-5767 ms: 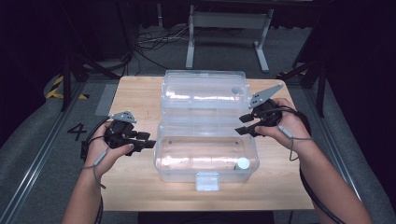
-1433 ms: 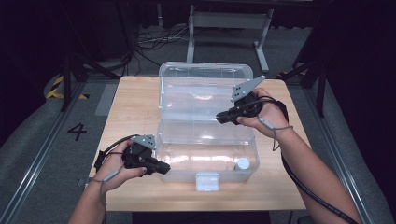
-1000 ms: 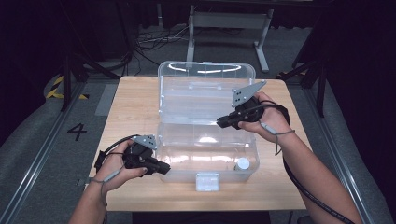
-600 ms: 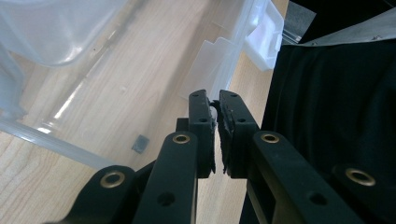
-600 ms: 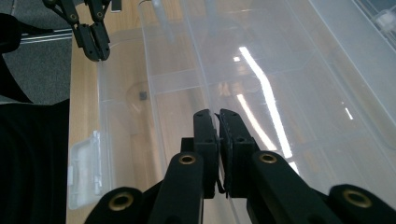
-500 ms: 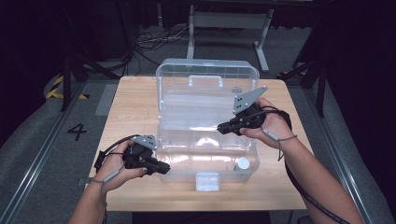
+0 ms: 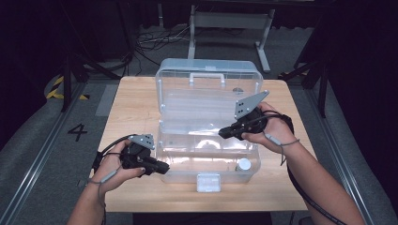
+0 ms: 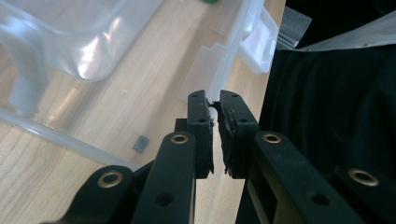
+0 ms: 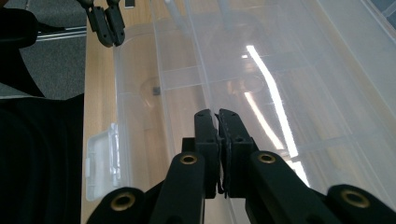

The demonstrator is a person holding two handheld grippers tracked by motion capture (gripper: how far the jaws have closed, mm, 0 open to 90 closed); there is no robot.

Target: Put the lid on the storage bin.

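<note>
The clear plastic storage box with hinged lid [image 7: 206,140] sat at the centre of the light wooden table [image 7: 131,108], its white front latch [image 7: 208,182] at 6 o'clock facing me. The transparent lid [image 7: 209,89] stood roughly upright at 12 o'clock of the base, with its clear carry handle [image 7: 206,77] near the top edge. My right gripper [image 7: 226,133] reached in from 3 o'clock; in the right gripper view its jaws were closed with a thin clear edge of the lid [image 9: 205,93] pinched between the pads, so I noted it as gripping the lid. My left gripper [image 7: 163,167] lay at 8 o'clock of the box, against the base's near left corner. In the left gripper view [image 8: 214,103] its jaws stood almost together, a narrow slit between the pads and the thin clear rim of the base [image 8: 229,56] running into that slit; they had just opened a trifle, and I could not tell whether the pads pressed the rim. A small white round cap-like piece [image 7: 243,164] sat inside the base at its near right corner, 5 o'clock of the box centre. A small dark square bit [image 9: 156,90] lay on the floor of the base. My left hand [image 7: 112,166] rested low at 7 o'clock over the table edge; my right hand [image 7: 274,129] was raised over the base's right end.
</note>
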